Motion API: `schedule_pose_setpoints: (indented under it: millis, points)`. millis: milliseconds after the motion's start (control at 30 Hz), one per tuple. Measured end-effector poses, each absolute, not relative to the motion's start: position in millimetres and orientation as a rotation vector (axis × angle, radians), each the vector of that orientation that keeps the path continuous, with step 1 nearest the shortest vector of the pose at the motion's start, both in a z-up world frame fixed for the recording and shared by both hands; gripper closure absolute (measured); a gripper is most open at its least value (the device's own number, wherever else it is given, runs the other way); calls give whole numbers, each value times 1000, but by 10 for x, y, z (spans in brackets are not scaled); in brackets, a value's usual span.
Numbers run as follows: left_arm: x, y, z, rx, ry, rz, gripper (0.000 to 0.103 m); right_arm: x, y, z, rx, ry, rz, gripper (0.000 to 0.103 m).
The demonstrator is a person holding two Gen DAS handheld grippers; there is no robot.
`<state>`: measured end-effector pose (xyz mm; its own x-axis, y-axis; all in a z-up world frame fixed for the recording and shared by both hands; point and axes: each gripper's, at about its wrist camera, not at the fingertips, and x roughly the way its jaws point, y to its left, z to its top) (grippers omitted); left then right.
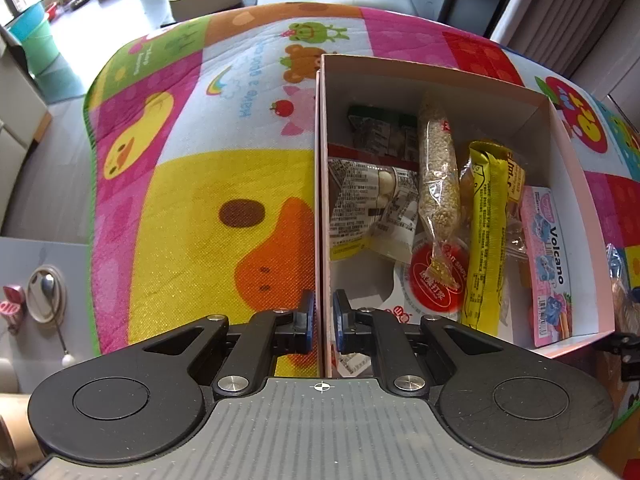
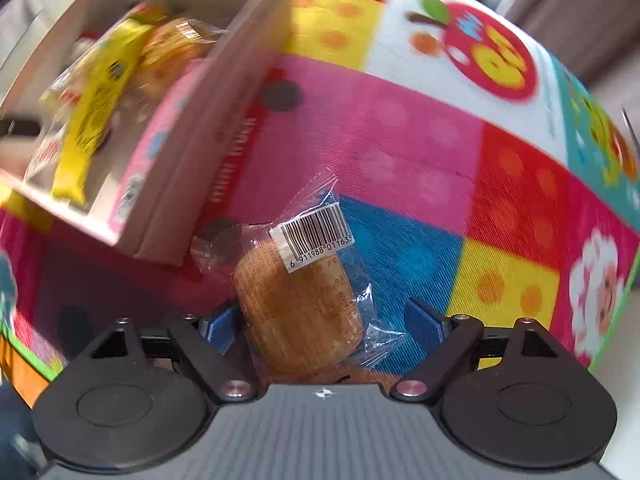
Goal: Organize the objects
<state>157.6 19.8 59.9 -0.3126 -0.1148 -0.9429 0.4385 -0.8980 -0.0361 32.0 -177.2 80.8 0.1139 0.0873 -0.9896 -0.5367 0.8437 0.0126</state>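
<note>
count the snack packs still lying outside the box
1: a wrapped cake lies on the mat beside the box, between the open right gripper fingers. Others may be out of view.

Cartoon-print mat (image 1: 200, 200) bears box (image 1: 576, 184), wrapped pastry (image 2: 300, 304).

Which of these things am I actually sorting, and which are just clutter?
In the job:
open pink cardboard box
clear-wrapped brown cake with barcode
yellow snack packet
clear tube of grain
pink Volcano packet

Lying about:
metal dish with spoon
teal plastic bucket
</note>
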Motion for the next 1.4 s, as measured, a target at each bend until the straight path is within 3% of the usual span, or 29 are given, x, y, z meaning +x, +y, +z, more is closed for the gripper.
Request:
schedule_pose_setpoints:
  millis: [133, 600, 733, 867, 967, 1033, 1133, 1400]
  points:
    - [1582, 223, 600, 1584, 396, -2264, 91, 376, -2021, 822, -227, 1430, 401, 16]
    - [1580, 229, 573, 1659, 309, -2316, 91, 114, -1425, 786, -590, 1157, 494, 15]
    - [1588, 213, 560, 1671, 296, -2342, 91, 90, -1260, 774, -690, 1066, 538, 6]
    - [1593, 183, 547, 1672, 288, -2363, 91, 81, -1168, 749, -742, 1031, 563, 6]
    - [1599, 158, 538, 1682, 293, -2382, 91, 146, -1266, 773, -609, 1126, 547, 21]
    - [1607, 144, 539, 1690, 293, -2396, 91, 131, -1325, 813, -529, 1192, 500, 39]
    - [1619, 118, 552, 1704, 305, -2411, 91, -16, -1399, 885, -447, 1263, 425, 44]
    - [1604, 75, 558, 1726, 340, -2411, 90, -784, -1280, 1493, -367, 1393, 430, 45]
